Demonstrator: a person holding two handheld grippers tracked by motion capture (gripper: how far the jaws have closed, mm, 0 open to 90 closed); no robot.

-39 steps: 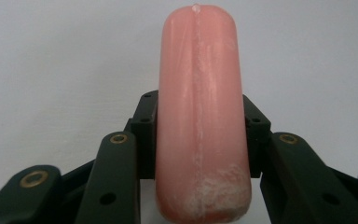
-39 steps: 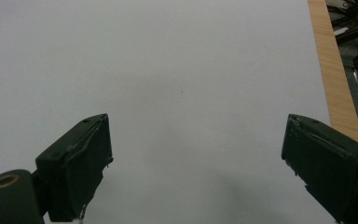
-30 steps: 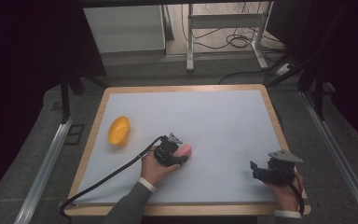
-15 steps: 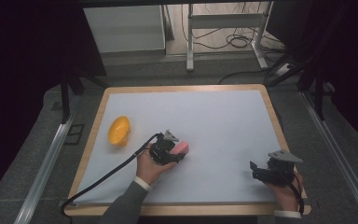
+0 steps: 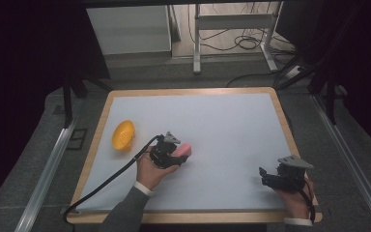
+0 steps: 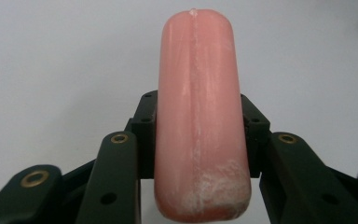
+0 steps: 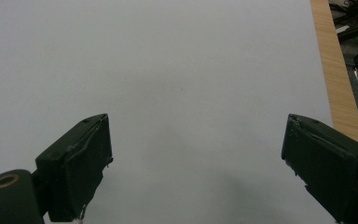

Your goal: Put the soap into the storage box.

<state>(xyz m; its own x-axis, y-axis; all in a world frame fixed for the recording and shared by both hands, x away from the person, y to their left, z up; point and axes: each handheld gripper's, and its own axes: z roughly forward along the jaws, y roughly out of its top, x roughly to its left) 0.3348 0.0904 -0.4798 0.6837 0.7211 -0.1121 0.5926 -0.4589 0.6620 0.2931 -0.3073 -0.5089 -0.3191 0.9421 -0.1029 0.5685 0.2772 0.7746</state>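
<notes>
A pink sausage-shaped piece sticks up between the black jaws in the left gripper view, both pads pressed on its sides. From above, my left gripper is shut on that pink sausage near the middle left of the white mat. An orange bowl lies on the mat to its left, apart from it. My right gripper rests near the front right corner. Its jaws stand wide open in the right gripper view over bare mat.
The white mat lies on a wood-edged table. A black cable trails from the left gripper to the front left edge. Metal rails run along both sides of the table, and desk legs and cables stand beyond the far edge.
My left hand has shifted a little to the left and up with the pink sausage held. The right hand has stayed where it was.
</notes>
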